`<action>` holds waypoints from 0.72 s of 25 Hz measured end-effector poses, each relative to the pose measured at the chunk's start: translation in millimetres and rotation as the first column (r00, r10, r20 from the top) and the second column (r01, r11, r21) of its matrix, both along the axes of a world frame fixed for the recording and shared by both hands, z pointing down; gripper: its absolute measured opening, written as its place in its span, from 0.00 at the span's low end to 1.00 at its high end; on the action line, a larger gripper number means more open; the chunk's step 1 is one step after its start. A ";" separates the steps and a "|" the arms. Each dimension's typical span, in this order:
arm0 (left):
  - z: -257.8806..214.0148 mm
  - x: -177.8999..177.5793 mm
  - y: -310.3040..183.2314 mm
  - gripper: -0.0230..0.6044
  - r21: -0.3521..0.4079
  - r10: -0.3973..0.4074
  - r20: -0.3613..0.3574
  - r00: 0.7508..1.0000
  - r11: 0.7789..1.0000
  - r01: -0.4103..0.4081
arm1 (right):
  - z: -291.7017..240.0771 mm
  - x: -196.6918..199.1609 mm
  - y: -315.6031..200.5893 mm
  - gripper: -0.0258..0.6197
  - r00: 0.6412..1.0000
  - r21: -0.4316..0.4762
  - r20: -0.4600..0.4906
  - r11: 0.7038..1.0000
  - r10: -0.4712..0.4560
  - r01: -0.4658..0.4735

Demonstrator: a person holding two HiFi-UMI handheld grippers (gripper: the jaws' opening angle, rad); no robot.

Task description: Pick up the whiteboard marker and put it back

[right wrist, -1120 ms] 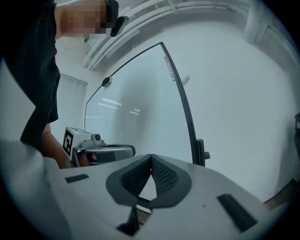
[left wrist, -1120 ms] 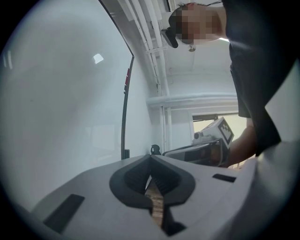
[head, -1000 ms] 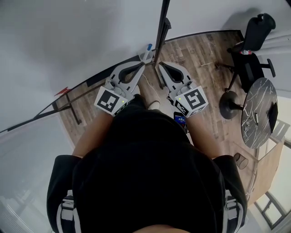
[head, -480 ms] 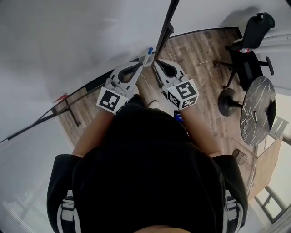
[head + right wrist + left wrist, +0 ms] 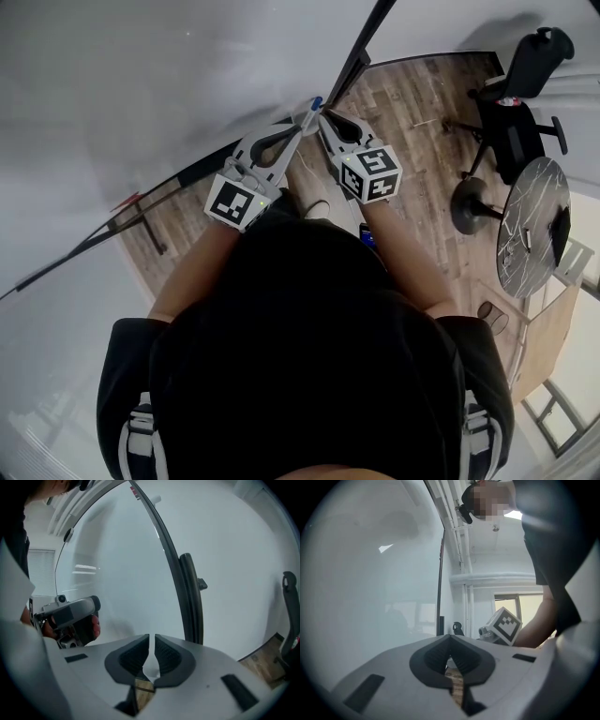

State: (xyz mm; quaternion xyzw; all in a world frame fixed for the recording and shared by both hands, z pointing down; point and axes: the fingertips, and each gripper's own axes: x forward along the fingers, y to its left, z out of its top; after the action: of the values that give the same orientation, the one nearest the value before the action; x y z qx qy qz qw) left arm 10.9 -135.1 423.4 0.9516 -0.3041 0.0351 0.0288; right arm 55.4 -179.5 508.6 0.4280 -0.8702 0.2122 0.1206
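The whiteboard marker (image 5: 312, 110), pale with a blue cap, stands out from the tips of my left gripper (image 5: 302, 125). In the left gripper view those jaws (image 5: 450, 638) meet at the tips, and the marker itself is not clear there. My right gripper (image 5: 324, 120) is close beside the marker, on its right. Its jaws (image 5: 152, 639) have just been opening and now stand a narrow slit apart with nothing between them. Both grippers point at the whiteboard (image 5: 141, 94) near its dark frame post (image 5: 361, 52).
The whiteboard fills the left of the head view, and its post (image 5: 190, 602) rises just ahead of the right gripper. A black office chair (image 5: 525, 84) and a round table (image 5: 534, 225) stand on the wooden floor to the right. The person's body hides the lower middle.
Both grippers have moved up the picture toward the board's post. The right one has drawn in beside the marker at the left gripper's tips, and its marker cube has rolled.
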 end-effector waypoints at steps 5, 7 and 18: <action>0.2 1.6 -6.1 0.04 0.001 0.005 -0.014 1.000 1.000 -0.005 | 21.0 2.0 -10.3 0.10 0.999 -0.051 -0.012 0.998 0.030 -0.030; 0.3 2.0 -7.8 0.04 0.002 0.008 -0.015 1.000 1.000 -0.008 | 30.9 4.4 -14.1 0.12 0.999 -0.076 -0.015 0.996 0.044 -0.045; 5.4 -5.2 -9.2 0.04 -0.011 0.009 -0.003 1.000 1.000 -0.009 | 69.5 5.5 -28.3 0.18 0.998 -0.160 -0.016 0.985 0.067 -0.069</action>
State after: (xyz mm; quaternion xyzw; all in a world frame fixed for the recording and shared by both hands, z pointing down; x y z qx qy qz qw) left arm 5.7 -144.2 428.9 0.9527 -0.2997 0.0354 0.0342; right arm 60.9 -207.8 578.1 0.4473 -0.8346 0.2833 0.1522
